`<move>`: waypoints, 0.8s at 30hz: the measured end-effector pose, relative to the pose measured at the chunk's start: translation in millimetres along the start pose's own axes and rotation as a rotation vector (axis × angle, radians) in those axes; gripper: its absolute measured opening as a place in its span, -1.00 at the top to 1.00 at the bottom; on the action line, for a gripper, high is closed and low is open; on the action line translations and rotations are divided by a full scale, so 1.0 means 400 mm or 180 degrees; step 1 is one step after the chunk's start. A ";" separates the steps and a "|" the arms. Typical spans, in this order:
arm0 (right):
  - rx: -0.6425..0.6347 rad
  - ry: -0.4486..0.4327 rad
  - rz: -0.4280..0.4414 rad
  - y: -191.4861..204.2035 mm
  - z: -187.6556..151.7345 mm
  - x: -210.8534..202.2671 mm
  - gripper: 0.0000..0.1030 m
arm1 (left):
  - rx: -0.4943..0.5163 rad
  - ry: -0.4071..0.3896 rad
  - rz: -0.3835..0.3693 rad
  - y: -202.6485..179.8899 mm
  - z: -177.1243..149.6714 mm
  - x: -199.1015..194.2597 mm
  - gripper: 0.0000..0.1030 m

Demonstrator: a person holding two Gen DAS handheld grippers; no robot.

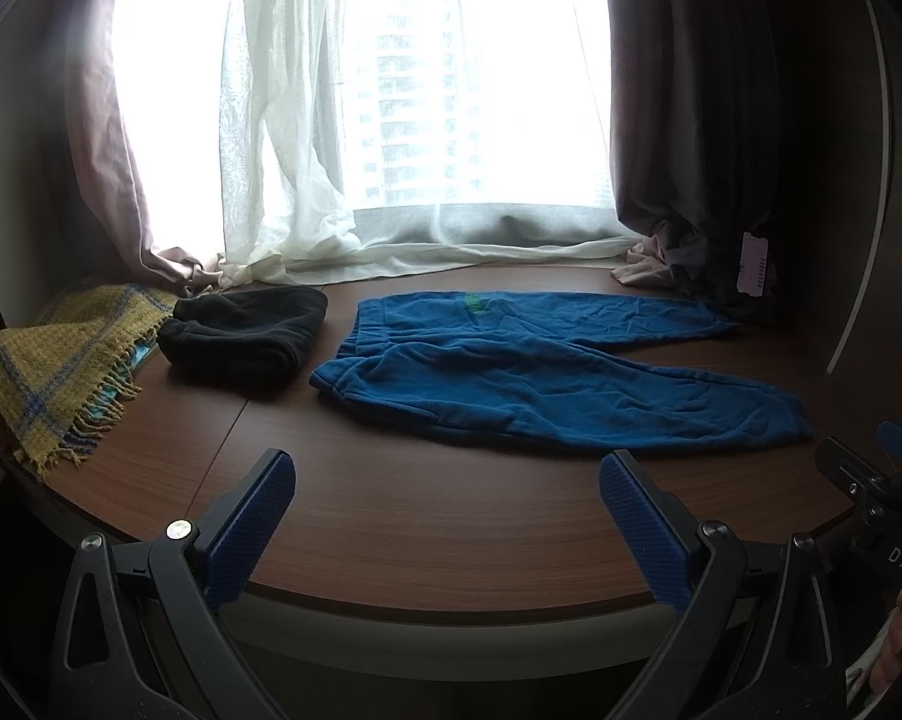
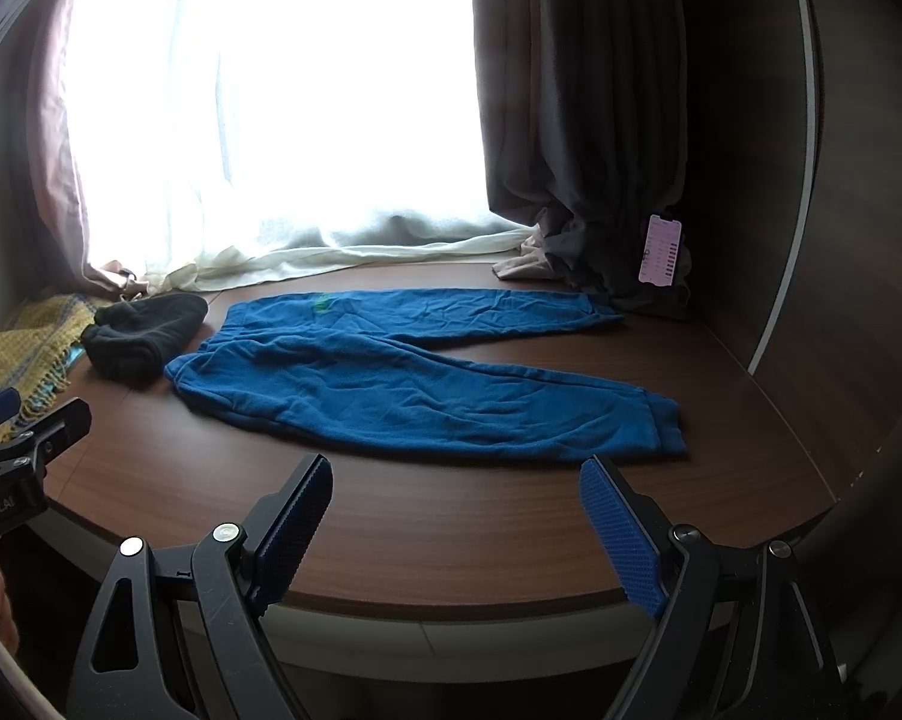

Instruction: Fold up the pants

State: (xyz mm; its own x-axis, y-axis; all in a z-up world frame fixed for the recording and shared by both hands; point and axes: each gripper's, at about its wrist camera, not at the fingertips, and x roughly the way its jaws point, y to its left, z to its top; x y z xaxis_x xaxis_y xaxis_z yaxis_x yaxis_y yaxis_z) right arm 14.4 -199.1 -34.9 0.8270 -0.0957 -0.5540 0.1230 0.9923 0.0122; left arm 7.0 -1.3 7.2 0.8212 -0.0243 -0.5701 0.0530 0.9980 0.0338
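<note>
Blue pants point(image 1: 541, 372) point(image 2: 414, 372) lie spread flat on the brown wooden table point(image 1: 420, 528) point(image 2: 451, 528), waistband to the left, both legs running right and splayed apart. A small green mark shows near the waistband. My left gripper point(image 1: 447, 468) hovers above the table's near edge, short of the pants, open with nothing between its blue pads. My right gripper point(image 2: 455, 471) hangs the same way near the front edge, open and empty, close to the near leg's cuff. Each gripper shows at the side edge of the other's view.
A black folded garment point(image 1: 243, 333) point(image 2: 144, 333) lies left of the waistband. A yellow checked fringed blanket point(image 1: 60, 360) point(image 2: 18, 342) is at the far left. White and dark curtains point(image 1: 679, 120) hang behind, pooling on the table. A pink tag point(image 2: 659, 251) hangs at the right.
</note>
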 end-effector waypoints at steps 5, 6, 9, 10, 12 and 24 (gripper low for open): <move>0.0001 0.0002 -0.0004 0.001 0.001 0.000 -0.66 | -0.0001 -0.0002 -0.0001 0.001 0.000 0.000 -1.00; 0.0000 0.0000 0.0001 0.000 0.000 0.000 -0.66 | -0.0002 -0.0003 0.0004 0.001 0.001 0.001 -1.00; 0.0001 0.0001 -0.0001 0.000 0.001 0.000 -0.66 | -0.0002 -0.0004 0.0000 -0.002 0.003 0.000 -1.00; 0.0002 0.0002 0.0002 0.001 0.001 0.000 -0.66 | 0.0000 -0.0008 -0.0001 -0.002 0.002 0.000 -1.00; 0.0002 0.0001 -0.0005 0.002 0.001 0.000 -0.66 | 0.0003 -0.0009 -0.0001 -0.002 0.004 0.001 -1.00; -0.0004 -0.0003 0.0002 0.005 0.003 0.000 -0.66 | 0.0002 -0.0033 0.0004 -0.010 0.006 0.001 -1.00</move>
State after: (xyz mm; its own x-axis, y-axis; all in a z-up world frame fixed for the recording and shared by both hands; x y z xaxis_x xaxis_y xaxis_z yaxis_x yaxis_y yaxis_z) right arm 15.5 -197.0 -34.0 0.8277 -0.0951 -0.5531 0.1218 0.9925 0.0115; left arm 8.3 -5.4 8.7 0.8271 -0.0237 -0.5615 0.0524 0.9980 0.0350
